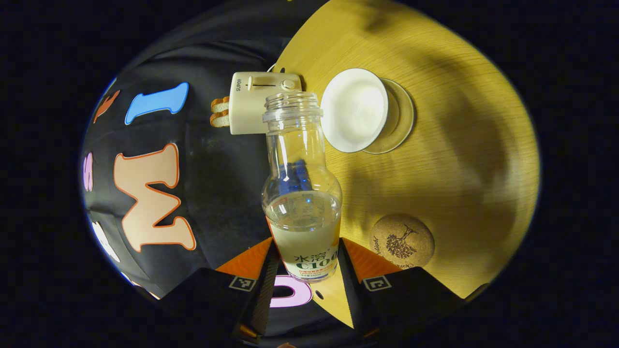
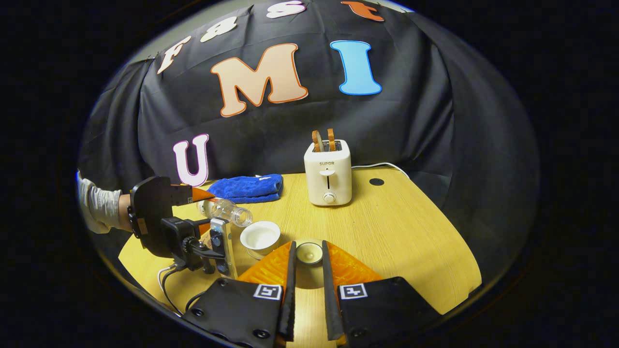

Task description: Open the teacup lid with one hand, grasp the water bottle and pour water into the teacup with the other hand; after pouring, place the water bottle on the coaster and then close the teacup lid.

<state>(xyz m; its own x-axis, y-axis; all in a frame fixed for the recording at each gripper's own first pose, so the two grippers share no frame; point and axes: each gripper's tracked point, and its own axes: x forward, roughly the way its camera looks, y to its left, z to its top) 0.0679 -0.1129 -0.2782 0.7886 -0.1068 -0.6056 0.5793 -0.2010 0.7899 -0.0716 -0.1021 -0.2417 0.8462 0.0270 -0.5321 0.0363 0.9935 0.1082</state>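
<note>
Water bottle point(image 1: 302, 193) is uncapped, tipped sideways with its mouth just short of the open teacup point(image 1: 355, 110); the left gripper point(image 1: 304, 275) is clamped on its labelled lower body. Water sits low in the bottle, no stream visible, so pouring looks about to begin; next move needs more tilt over the cup. The right gripper point(image 2: 308, 253) pinches the lid point(image 2: 308, 252) beside the cup. Cork coaster point(image 1: 401, 240) waits nearby on the table point(image 1: 459, 145). Toaster point(image 2: 328, 176) behind shows a brand word.
</note>
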